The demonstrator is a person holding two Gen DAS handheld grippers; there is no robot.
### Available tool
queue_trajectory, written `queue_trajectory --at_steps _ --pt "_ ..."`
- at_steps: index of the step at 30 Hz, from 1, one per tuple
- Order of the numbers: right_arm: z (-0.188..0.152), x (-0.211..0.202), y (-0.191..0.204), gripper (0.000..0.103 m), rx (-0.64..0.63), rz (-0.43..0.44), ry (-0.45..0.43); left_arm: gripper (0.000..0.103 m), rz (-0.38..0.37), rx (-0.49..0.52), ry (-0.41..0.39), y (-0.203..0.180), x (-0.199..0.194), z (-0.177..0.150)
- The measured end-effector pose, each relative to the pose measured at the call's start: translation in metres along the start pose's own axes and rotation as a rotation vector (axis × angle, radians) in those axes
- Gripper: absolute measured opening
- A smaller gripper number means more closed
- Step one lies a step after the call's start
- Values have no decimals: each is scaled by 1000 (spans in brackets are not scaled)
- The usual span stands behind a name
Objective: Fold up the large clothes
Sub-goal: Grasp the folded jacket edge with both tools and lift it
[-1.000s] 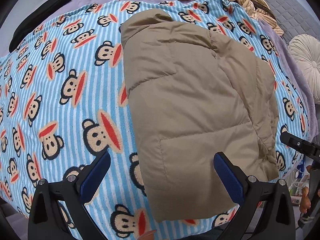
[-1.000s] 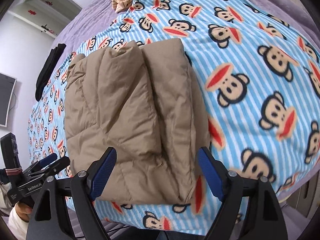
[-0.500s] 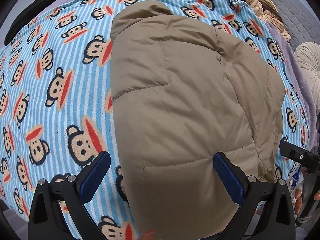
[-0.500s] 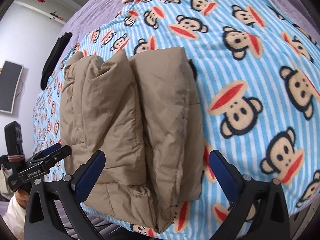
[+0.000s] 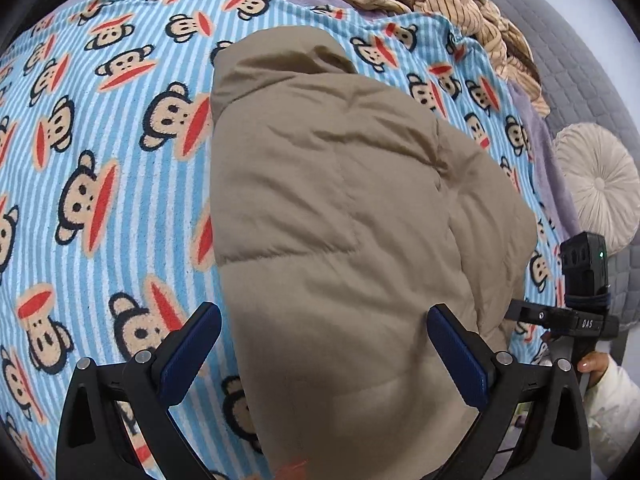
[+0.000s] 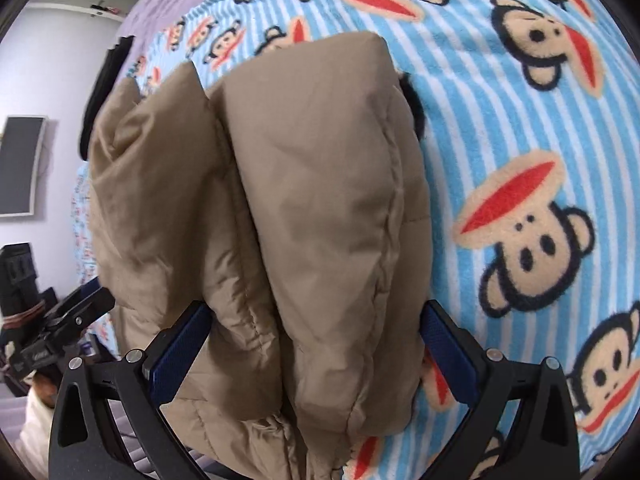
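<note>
A tan padded jacket (image 5: 340,220) lies folded into a thick bundle on a blue striped monkey-print blanket (image 5: 100,160). My left gripper (image 5: 324,350) is open, its blue pads on either side of the bundle's near end. My right gripper (image 6: 316,354) is open too, with the bundle's other near corner (image 6: 312,220) lying between its jaws. Neither gripper pinches the fabric. Each gripper shows at the edge of the other's view: the right one (image 5: 576,320) and the left one (image 6: 56,344).
A striped beige garment (image 5: 440,0) lies crumpled at the bed's far side. A round cream cushion (image 5: 600,184) sits on the grey quilted surface to the right. A black garment (image 6: 104,92) lies at the blanket's far edge. A dark wall screen (image 6: 20,164) hangs left.
Both grippers have moved in close to the jacket bundle, which now fills the space between their jaws. The jaws stay open throughout.
</note>
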State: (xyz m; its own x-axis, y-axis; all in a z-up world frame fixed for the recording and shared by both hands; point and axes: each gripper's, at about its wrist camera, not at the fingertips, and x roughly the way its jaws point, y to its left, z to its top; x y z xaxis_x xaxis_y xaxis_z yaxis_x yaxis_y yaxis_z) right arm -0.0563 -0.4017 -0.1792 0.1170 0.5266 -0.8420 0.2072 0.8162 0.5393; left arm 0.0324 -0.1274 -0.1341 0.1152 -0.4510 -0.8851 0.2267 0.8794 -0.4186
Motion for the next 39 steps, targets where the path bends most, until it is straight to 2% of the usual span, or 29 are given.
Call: queue_trajectory --at_steps 2,6,8,14,16,18,19,22,24,26,31,34,39 --pt "4 -2 0 103 -23 44 -2 103 -50 -35 18 18 10 8" --pt "14 13 -5 103 -51 3 33 103 -181 -81 79 35 42 15" --pt "22 26 -11 103 -32 30 58 103 -224 -92 96 35 53 16" --pt "40 49 -15 103 6 171 65 103 -242 -144 121 36 78 16" --pt "46 59 -20 103 46 190 72 103 -244 -181 137 35 85 16" --pt "47 64 -23 103 89 191 70 103 -210 -182 125 27 85 15" --pt "48 64 -23 103 102 189 67 102 -179 -160 108 20 82 14" --pt "47 64 -23 102 131 179 67 87 -121 -98 65 0 69 12" --pt "45 61 -22 97 145 180 57 80 -107 -88 43 -6 61 11" --pt "42 54 -20 78 151 209 42 74 -108 -89 26 -9 54 10" --pt "42 43 -8 57 130 238 13 71 -126 -74 -19 -9 32 9" --pt "42 38 6 51 121 271 -9 71 -148 -55 -42 -2 15 14" --pt "43 41 36 51 111 306 -61 71 -170 -21 -76 30 -24 30"
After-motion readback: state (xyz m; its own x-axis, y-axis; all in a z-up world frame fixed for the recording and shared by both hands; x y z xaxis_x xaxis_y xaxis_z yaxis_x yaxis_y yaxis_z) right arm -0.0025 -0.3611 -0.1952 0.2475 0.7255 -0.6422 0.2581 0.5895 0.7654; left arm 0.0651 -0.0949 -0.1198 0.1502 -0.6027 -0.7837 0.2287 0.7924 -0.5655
